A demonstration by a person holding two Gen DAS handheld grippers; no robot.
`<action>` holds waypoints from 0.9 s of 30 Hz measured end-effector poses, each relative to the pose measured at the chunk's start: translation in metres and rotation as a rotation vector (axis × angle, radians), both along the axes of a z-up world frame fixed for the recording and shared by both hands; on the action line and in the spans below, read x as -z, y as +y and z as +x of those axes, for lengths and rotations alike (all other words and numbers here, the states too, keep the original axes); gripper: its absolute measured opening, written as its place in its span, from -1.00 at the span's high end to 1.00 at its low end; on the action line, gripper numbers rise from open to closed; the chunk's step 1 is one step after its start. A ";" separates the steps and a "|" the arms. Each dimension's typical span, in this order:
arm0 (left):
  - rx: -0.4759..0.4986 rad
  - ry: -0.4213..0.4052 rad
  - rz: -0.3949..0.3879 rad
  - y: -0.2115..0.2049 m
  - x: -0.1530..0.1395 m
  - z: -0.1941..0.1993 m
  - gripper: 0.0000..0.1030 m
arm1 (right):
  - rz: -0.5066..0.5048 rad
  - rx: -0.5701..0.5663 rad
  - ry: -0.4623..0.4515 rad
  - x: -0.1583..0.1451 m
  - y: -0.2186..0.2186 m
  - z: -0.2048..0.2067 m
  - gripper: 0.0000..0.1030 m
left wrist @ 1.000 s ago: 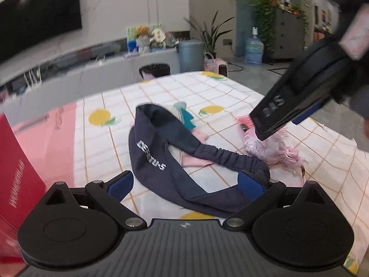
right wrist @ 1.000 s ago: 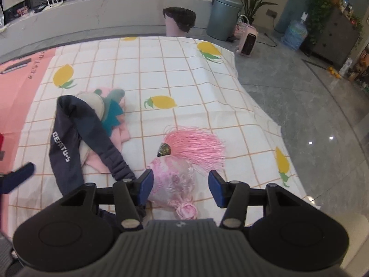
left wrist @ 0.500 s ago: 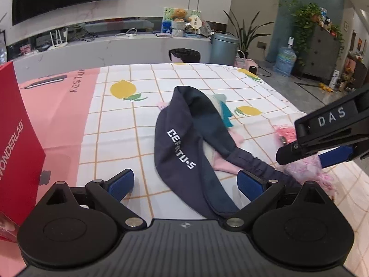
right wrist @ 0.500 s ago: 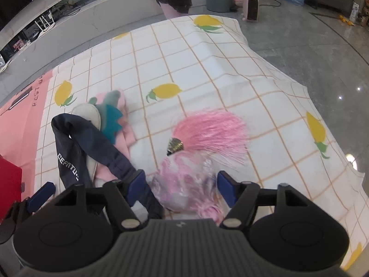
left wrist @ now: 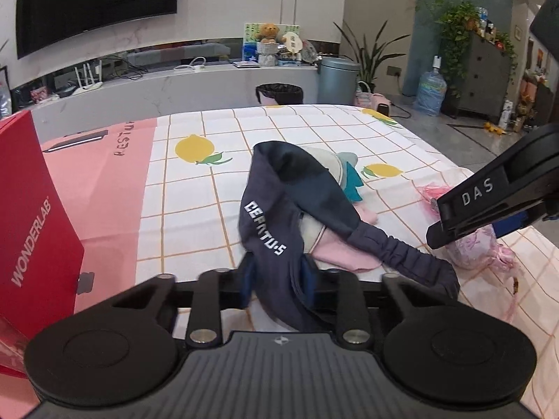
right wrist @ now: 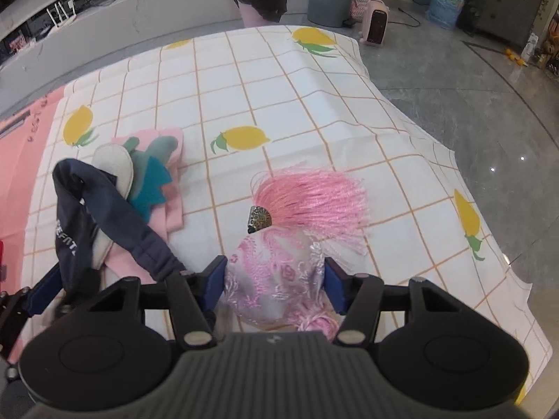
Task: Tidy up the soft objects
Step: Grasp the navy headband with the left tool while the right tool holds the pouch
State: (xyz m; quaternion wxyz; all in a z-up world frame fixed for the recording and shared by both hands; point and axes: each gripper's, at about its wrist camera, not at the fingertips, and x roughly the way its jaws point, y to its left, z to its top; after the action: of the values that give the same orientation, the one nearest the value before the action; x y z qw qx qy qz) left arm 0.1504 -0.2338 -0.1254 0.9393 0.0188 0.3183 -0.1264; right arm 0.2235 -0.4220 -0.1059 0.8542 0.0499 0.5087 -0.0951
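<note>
A navy headband (left wrist: 276,223) printed with white letters lies looped over a pink cloth (left wrist: 344,255) and a cream and teal felt piece (left wrist: 344,174) on the checked tablecloth. My left gripper (left wrist: 277,274) is shut on the headband's near end. The headband also shows in the right wrist view (right wrist: 104,209). A pink embroidered pouch (right wrist: 276,276) with a pink tassel (right wrist: 314,199) lies to the right. My right gripper (right wrist: 274,284) is open, its fingers on either side of the pouch.
A red WONDERLAB box (left wrist: 31,209) stands at the left on a pink mat (left wrist: 101,188). The tablecloth (right wrist: 279,87) drops off at the right and far edges. A bin (right wrist: 260,3) and a heater (right wrist: 375,26) stand on the floor beyond.
My left gripper moved in and closed on the headband's near end. My right gripper came down lower, so the pouch now sits between its open fingers.
</note>
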 end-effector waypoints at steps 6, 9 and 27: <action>0.047 0.020 -0.036 0.020 -0.009 -0.010 0.89 | -0.033 -0.003 0.011 0.002 0.002 0.001 -0.13; 0.071 0.010 -0.064 0.032 -0.020 -0.027 0.90 | -0.042 -0.008 0.011 0.002 0.004 0.001 -0.13; 0.107 0.003 -0.172 0.059 -0.073 -0.052 0.90 | -0.026 -0.007 -0.105 -0.036 0.011 -0.014 -0.10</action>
State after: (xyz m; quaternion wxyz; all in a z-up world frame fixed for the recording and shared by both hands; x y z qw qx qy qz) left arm 0.0986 -0.1753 -0.0524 0.9289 -0.0452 0.3063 -0.2030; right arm 0.2091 -0.4115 -0.0696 0.8808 0.0418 0.4619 -0.0957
